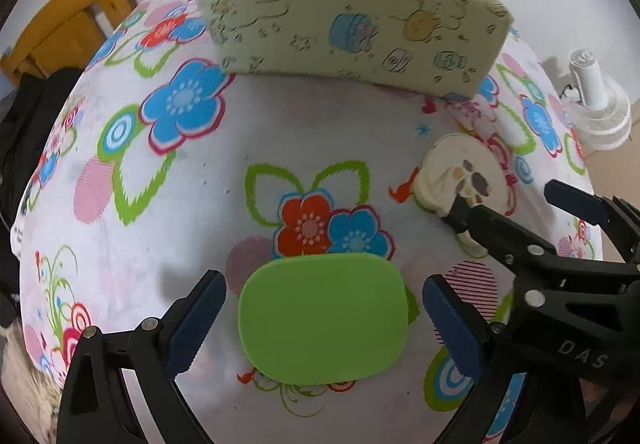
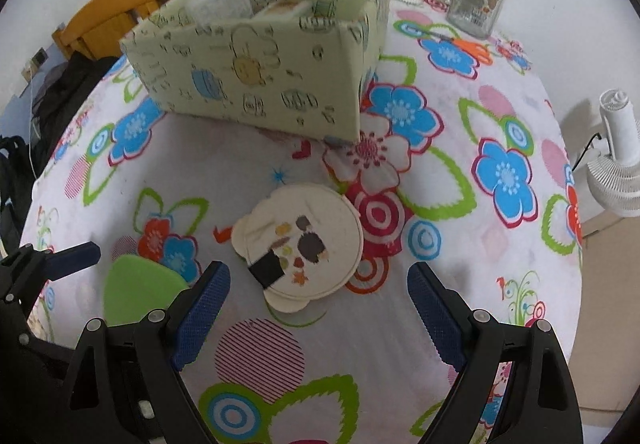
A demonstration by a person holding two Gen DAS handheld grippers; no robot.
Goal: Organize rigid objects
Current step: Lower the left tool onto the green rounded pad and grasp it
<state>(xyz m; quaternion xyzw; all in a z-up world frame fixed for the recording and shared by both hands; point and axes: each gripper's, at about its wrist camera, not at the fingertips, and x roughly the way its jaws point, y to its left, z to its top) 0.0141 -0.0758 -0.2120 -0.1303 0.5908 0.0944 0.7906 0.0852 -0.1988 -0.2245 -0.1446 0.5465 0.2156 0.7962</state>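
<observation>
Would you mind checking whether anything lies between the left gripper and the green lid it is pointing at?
Nothing visible does: the left gripper is open, its fingers apart on either side of the green lid, with only bare tablecloth around it.

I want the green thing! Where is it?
The green pad lies flat on the flowery tablecloth, between the left tool's open fingers.

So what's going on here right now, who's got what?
Nothing is held yet. The left gripper is open, its fingers either side of the green lid lying flat on the floral cloth. The right gripper is open too, pointing down at the cream round lid beside it. The patterned box stands behind both, with a few items already inside.
</observation>
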